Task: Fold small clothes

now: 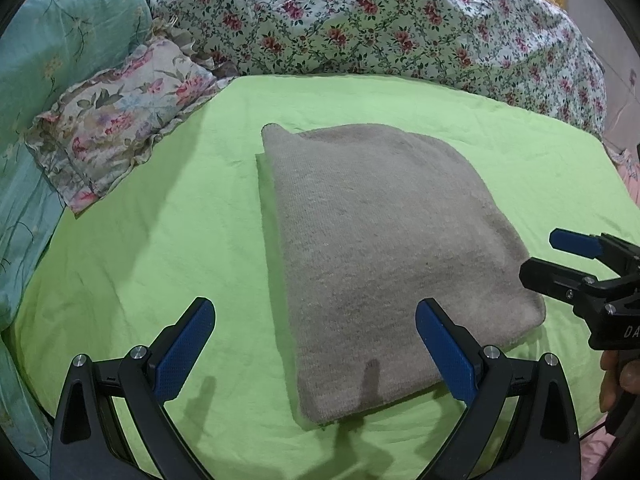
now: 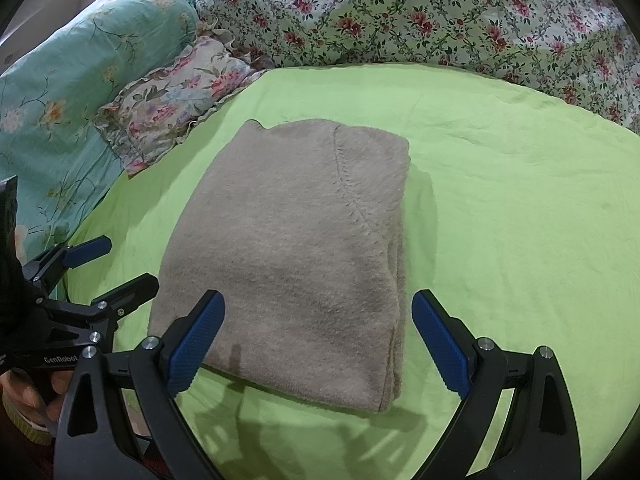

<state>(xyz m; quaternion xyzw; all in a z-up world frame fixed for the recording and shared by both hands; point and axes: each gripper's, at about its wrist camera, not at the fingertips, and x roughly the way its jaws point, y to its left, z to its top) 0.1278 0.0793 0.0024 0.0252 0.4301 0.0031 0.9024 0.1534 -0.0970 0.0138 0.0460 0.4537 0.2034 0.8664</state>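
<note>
Right wrist view: folded grey knitted garment [image 2: 296,264] squared on lime-green sheet [image 2: 500,208]; right gripper [image 2: 318,336] and left gripper [image 1: 316,354] both gape empty—press edges flat, don't drag.

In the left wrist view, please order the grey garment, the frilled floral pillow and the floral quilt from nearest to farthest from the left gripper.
From the left gripper:
1. Grey garment, folded, straight ahead.
2. Frilled pillow, far left.
3. Floral quilt, along the back.

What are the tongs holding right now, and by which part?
Nothing. Both the left tongs and right tongs are open, above the folded sweater, not gripping it.
</note>
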